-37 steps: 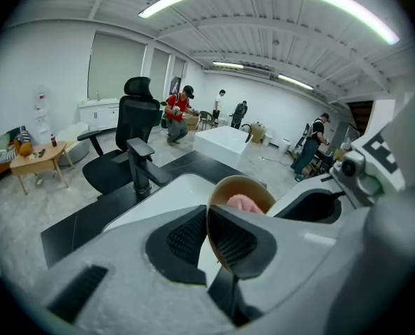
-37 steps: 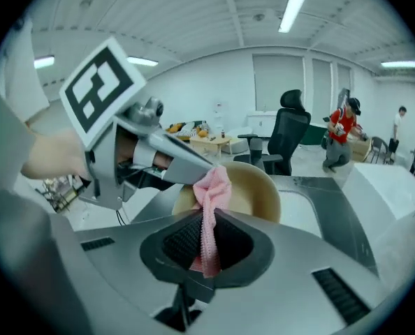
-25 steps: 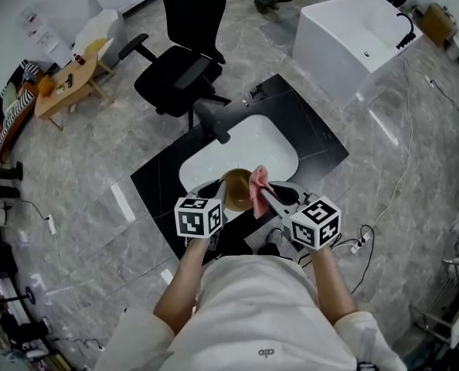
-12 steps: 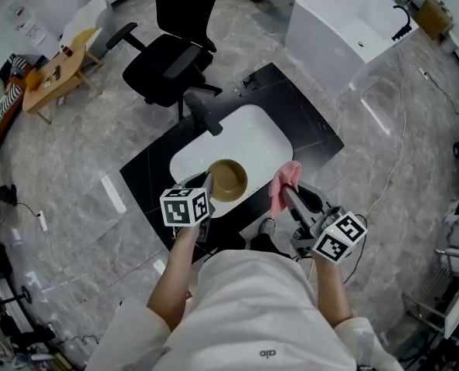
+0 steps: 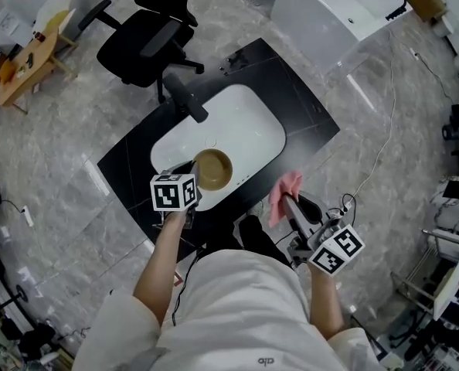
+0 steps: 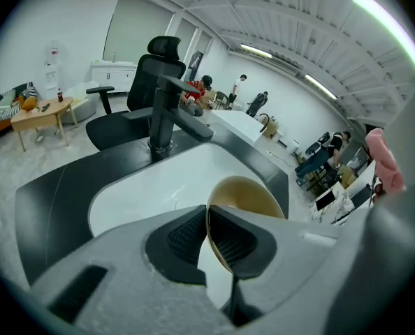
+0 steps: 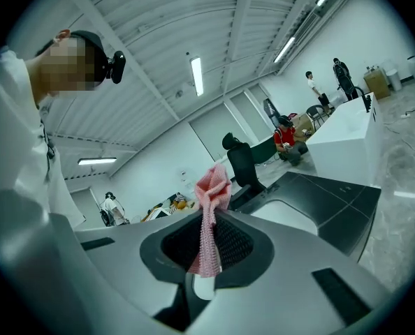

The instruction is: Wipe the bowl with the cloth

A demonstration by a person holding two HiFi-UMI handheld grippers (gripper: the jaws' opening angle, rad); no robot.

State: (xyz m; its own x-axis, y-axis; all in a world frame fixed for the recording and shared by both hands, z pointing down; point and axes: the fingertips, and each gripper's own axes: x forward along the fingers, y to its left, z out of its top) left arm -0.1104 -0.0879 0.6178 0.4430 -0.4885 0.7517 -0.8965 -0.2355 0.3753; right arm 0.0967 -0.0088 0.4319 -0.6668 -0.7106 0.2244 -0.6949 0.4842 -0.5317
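A tan bowl (image 5: 212, 168) hangs over the near edge of the white sink (image 5: 245, 130), held by its rim in my left gripper (image 5: 189, 178), which is shut on it. In the left gripper view the bowl (image 6: 244, 194) stands on edge with its rim pinched between the dark pads (image 6: 188, 236). My right gripper (image 5: 287, 201) is shut on a pink cloth (image 5: 284, 194) and is held off to the right of the counter, away from the bowl. In the right gripper view the cloth (image 7: 210, 211) sticks up from between the pads.
A black faucet (image 5: 185, 99) stands at the far side of the sink in the black counter (image 5: 299, 107). A black office chair (image 5: 146, 29) is behind it, a white bathtub (image 5: 330, 6) at the upper right, a cable (image 5: 384, 137) on the marble floor.
My right gripper has pulled the pink cloth away from the bowl, down and to the right, off the counter. The left gripper with the bowl has kept its place over the sink.
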